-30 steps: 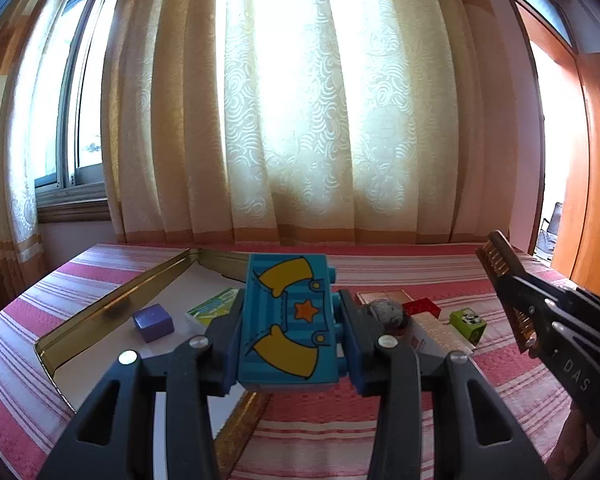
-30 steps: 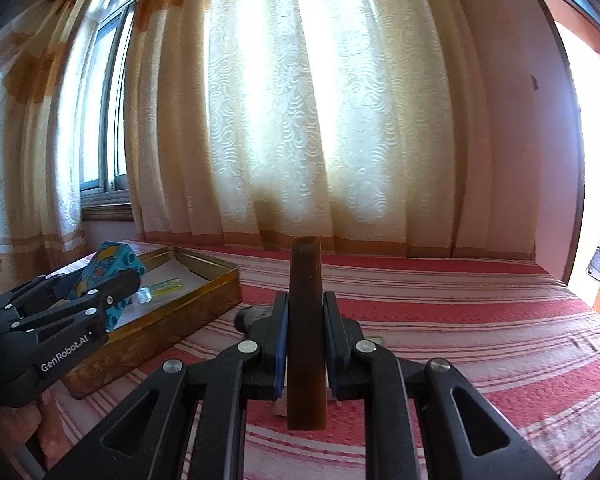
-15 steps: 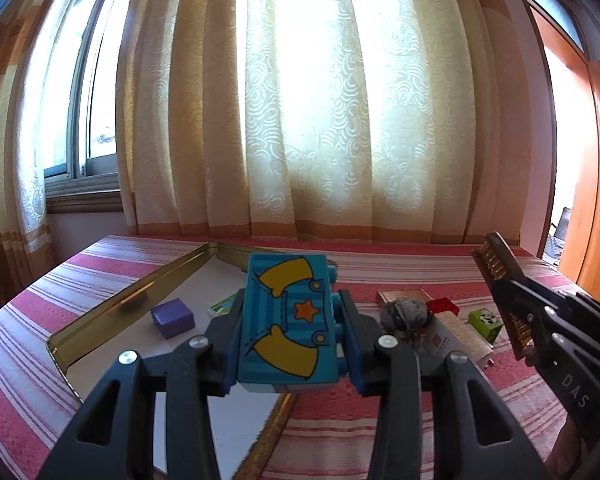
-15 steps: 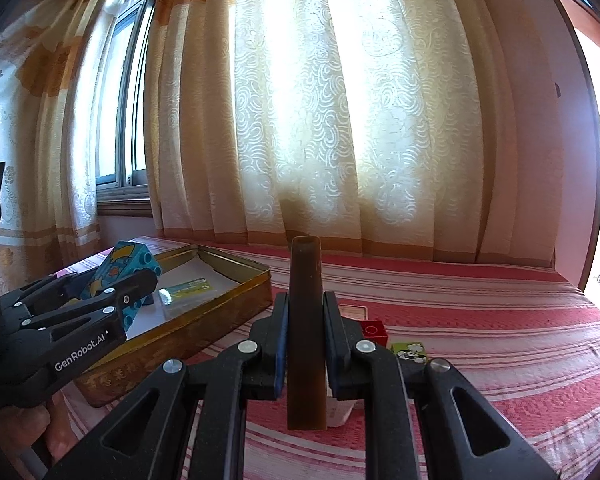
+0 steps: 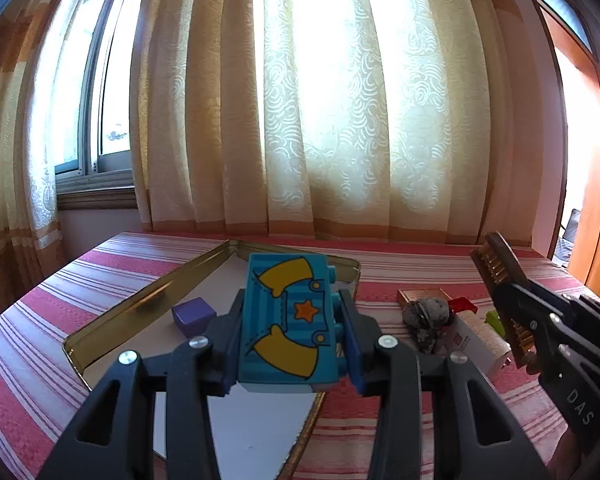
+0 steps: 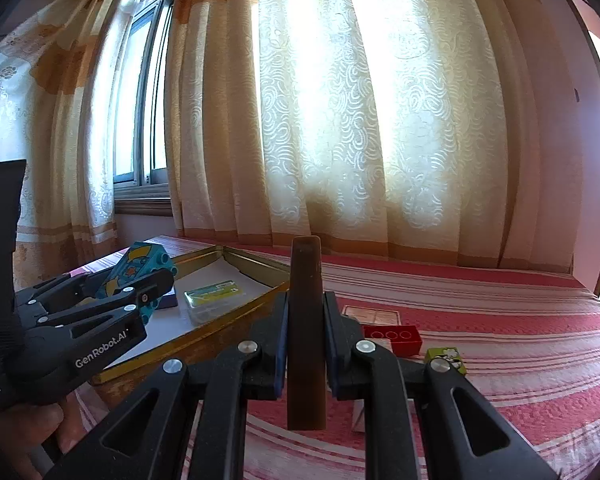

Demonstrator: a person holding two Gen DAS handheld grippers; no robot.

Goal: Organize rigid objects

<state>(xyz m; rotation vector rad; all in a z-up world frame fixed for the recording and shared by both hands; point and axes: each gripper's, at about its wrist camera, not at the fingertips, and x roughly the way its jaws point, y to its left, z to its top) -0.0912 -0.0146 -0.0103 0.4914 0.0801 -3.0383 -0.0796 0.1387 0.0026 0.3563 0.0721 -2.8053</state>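
My left gripper [image 5: 290, 320] is shut on a blue toy block [image 5: 288, 316] with yellow shapes and an orange star, held above the near edge of a gold tin tray [image 5: 148, 296]. The tray holds a purple cube [image 5: 193, 316] and a green-labelled clear box [image 6: 214, 296]. My right gripper [image 6: 305, 320] is shut on a flat brown comb-like piece [image 6: 306, 332], held upright above the table to the right of the tray. That gripper and its piece [image 5: 500, 276] also show at the right of the left wrist view.
On the red striped tablecloth [image 6: 500, 320] right of the tray lie a grey stone [image 5: 426, 314], a red brick [image 6: 394, 338], a green cube [image 6: 448, 358], a white box [image 5: 480, 340] and a flat brown tile [image 6: 370, 314]. Curtains [image 5: 320, 120] hang behind the table.
Both grippers have risen and drawn back a little, so more of the table and tray shows. Both keep their hold on their objects.
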